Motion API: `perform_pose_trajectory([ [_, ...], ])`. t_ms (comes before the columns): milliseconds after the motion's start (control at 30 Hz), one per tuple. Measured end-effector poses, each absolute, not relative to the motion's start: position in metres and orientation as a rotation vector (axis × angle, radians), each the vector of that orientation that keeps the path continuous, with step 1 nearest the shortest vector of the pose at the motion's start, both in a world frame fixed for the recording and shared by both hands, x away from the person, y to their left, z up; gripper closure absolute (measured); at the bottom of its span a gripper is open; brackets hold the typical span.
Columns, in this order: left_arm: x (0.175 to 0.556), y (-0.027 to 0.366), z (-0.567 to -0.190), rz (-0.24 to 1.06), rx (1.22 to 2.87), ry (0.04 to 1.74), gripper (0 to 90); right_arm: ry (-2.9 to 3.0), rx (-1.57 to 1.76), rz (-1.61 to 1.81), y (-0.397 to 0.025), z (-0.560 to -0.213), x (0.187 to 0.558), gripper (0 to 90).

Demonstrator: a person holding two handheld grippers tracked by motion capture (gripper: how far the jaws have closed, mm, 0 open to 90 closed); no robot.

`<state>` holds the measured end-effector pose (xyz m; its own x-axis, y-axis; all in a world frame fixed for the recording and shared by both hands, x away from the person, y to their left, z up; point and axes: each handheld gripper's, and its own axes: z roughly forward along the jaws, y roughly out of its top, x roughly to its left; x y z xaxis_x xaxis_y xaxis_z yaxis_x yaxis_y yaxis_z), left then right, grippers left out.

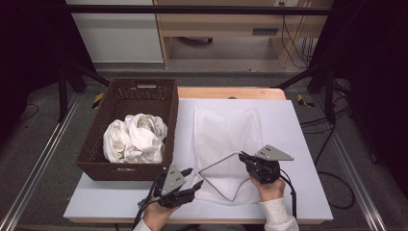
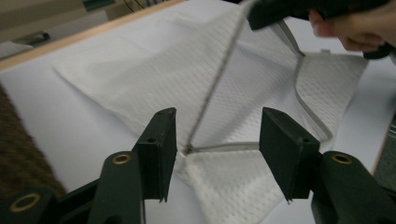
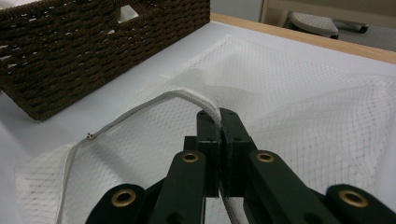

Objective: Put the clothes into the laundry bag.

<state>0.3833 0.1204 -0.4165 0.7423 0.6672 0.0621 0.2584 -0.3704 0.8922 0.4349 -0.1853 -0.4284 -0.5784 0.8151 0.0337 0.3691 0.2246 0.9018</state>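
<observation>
A white mesh laundry bag [image 1: 226, 134] lies flat on the white table, its zippered mouth at the near end. My right gripper [image 1: 244, 157] is shut on the zipper edge [image 3: 187, 98] and lifts it, so the mouth gapes into a triangle. In the right gripper view the jaws pinch the zipper tape, and the zipper's end [image 3: 89, 136] lies to the left. My left gripper [image 1: 190, 177] stands open just left of the bag's near corner; in the left gripper view the zipper's end [image 2: 188, 149] sits between its jaws, untouched. A brown wicker basket [image 1: 166, 122] at left holds crumpled white clothes [image 1: 134, 137].
The basket stands close against the bag's left side. The table's wooden far edge [image 1: 231, 92] shows beyond the white cover. Bare white cover [image 1: 288, 130] lies to the right of the bag. Metal rails and cables run along the floor on both sides.
</observation>
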Motion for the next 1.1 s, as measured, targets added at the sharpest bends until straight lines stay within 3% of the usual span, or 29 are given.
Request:
perform_pose_trajectory([
  [433,0.406,0.189,-0.363,0.655,1.806,0.854,33.5,2.044,1.085,1.323,-0.187,-0.428,0.436,88.1],
  [700,0.450,0.235,-0.332,0.795,1.765,0.998,25.2,2.052,1.086,1.314,-0.187,-0.428,0.435,88.2],
  [933,0.499,0.260,-0.340,0.854,1.838,1.113,15.9,2.066,1.086,1.304,-0.186,-0.430,0.436,88.1],
  [1100,0.523,0.276,-0.359,0.805,1.884,1.250,13.6,2.077,1.092,1.281,-0.187,-0.431,0.437,88.3],
])
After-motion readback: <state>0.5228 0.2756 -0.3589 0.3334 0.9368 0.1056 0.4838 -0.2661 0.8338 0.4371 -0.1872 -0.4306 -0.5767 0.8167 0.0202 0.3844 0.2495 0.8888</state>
